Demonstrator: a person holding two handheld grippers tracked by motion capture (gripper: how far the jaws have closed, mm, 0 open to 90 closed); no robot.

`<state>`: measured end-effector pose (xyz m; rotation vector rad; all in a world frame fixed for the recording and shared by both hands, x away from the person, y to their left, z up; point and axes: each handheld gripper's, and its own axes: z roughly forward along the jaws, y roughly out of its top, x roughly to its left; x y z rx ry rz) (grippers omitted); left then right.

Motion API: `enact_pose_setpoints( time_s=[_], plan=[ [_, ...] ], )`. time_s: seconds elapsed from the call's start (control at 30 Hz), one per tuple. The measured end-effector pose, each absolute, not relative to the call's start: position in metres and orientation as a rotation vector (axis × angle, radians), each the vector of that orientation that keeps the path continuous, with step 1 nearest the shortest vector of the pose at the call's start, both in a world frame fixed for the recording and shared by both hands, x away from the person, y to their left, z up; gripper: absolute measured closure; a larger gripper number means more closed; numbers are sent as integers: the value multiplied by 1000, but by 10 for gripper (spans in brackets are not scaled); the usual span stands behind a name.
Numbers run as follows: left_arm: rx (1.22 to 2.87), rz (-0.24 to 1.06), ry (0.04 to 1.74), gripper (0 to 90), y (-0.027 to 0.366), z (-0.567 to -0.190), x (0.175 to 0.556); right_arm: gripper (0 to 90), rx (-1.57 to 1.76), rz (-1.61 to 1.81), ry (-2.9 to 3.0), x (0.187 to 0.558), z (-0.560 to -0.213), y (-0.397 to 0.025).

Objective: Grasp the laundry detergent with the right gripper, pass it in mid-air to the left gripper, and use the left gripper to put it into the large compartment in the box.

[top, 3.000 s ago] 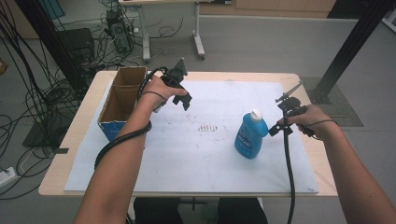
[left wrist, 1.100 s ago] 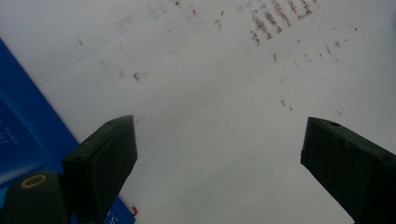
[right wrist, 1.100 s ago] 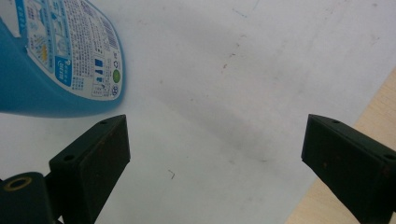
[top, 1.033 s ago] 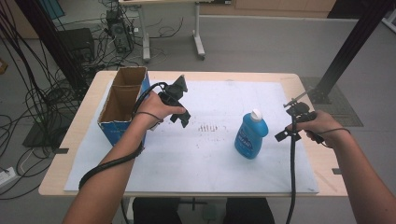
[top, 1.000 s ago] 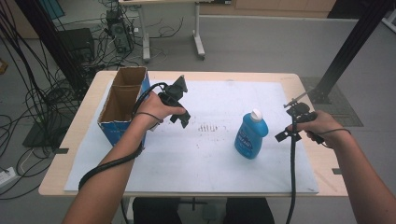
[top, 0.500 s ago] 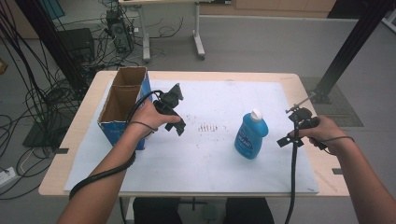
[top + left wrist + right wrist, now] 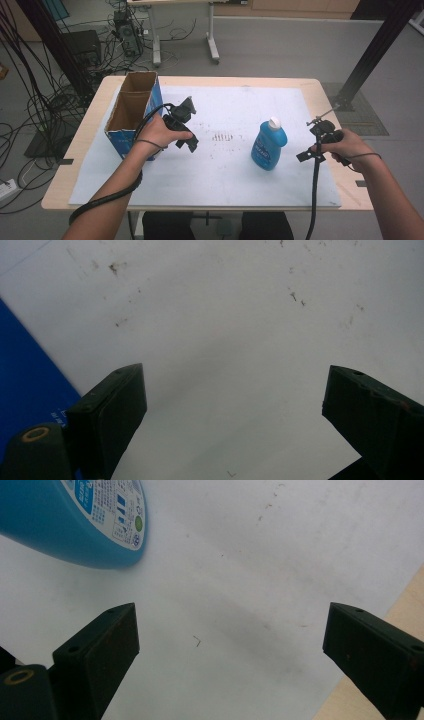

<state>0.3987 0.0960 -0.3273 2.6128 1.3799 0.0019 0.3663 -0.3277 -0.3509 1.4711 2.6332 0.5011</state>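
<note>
A blue bottle (image 7: 269,146) with a white cap stands upright on the white sheet (image 7: 220,170), right of centre. My right gripper (image 7: 310,151) hangs just right of the bottle, apart from it, jaws open and empty. In the right gripper view the gripper (image 7: 230,640) looks down on the sheet, with the bottle (image 7: 75,520) at the upper left. My left gripper (image 7: 188,144) hovers over the sheet beside an open cardboard box (image 7: 131,110) with blue sides. Seen in the left gripper view, the gripper (image 7: 235,405) is wide open over bare sheet, the box's blue wall (image 7: 25,390) at the left.
The wooden table (image 7: 85,150) shows around the sheet, and its bare edge (image 7: 405,605) lies close to my right gripper. Cables trail from both grippers toward the person. Floor cables and equipment lie beyond the table's far left.
The left gripper has drifted down and nearer, staying beside the box. The right gripper has pulled back from the bottle toward the right and the near edge. The bottle has not moved.
</note>
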Motion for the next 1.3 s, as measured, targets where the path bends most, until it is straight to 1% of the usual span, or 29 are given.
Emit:
enact_pose_setpoints(
  time_s=[0.13,0.57,1.3],
  plan=[
    [2612,-24,1361,109,95,-330,395,77,1472,526,2628,360,-351,-328],
    [2632,-21,1353,109,94,-338,387,77,1443,572,2636,345,-357,-322],
    [2646,-31,1355,109,92,-340,390,73,1418,637,2657,325,-375,-308]
  ],
)
